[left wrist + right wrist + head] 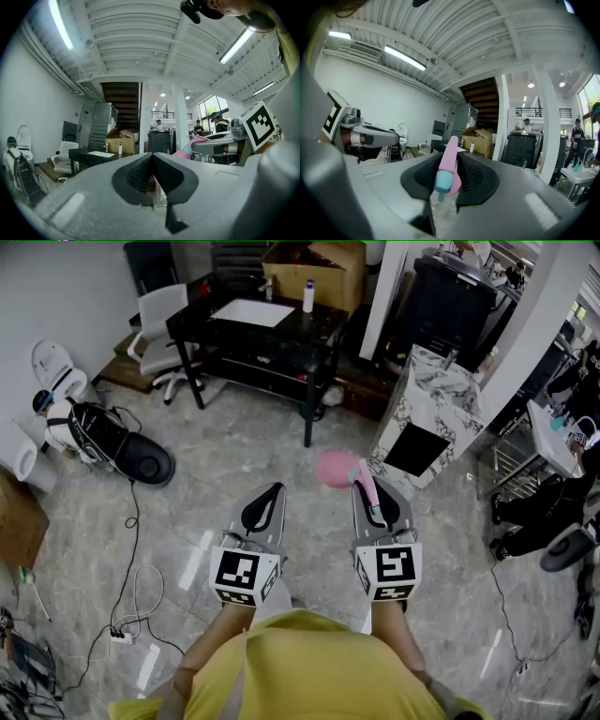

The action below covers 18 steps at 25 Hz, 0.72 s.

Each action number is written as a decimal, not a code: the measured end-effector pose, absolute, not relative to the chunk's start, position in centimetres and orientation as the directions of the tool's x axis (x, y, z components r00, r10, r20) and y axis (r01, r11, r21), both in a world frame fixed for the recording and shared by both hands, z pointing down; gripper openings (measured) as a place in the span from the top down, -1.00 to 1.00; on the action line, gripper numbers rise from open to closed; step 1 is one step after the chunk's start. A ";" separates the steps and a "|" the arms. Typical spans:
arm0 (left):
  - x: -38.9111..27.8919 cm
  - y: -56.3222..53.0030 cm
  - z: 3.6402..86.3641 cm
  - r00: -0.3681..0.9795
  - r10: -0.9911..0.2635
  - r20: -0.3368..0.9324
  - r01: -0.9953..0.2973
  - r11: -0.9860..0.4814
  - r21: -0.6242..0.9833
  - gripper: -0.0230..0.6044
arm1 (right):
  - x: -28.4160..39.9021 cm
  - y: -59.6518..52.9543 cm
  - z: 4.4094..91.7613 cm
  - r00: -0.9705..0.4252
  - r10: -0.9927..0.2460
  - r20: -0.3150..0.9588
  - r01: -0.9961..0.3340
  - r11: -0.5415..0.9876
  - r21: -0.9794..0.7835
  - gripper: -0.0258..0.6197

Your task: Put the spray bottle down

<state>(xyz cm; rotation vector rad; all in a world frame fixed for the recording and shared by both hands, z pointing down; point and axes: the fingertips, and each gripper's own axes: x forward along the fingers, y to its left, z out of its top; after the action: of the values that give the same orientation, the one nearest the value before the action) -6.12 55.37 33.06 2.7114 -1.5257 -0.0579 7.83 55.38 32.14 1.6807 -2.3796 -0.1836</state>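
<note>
A pink spray bottle (335, 469) with a teal nozzle hangs in the air over the marble floor, held level. My right gripper (373, 505) is shut on it at the neck. In the right gripper view its pink head and teal nozzle (448, 165) stick out between the black pads (474, 177). My left gripper (264, 506) is held level beside it, shut with nothing in it; its pads (140, 172) meet in the left gripper view. That view also shows the bottle (188, 149) to the right.
Ahead stands a black table (281, 334) with a white sheet and a small white bottle (308, 294). A marble-patterned cabinet (433, 404) is at the right, a white chair (157, 322) and black bag (117, 439) at the left. Cables (131, 601) lie on the floor.
</note>
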 end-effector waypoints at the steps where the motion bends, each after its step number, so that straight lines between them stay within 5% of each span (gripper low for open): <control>1: -6.1 54.9 32.8 0.522 -0.852 -0.017 -0.852 -0.523 0.040 0.93 | 7.7 54.9 31.9 -0.318 -0.943 0.103 -0.915 0.333 0.227 0.65; 18: -8.1 34.9 34.1 0.559 -0.828 -0.048 -0.826 -0.561 0.052 0.93 | 5.3 35.7 33.3 -0.290 -0.950 0.115 -0.922 0.310 0.233 0.65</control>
<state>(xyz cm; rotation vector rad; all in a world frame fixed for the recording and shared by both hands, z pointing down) -8.15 34.87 34.08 2.7530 -1.4606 -0.1044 5.27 35.75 33.26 1.7113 -2.3456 -0.1785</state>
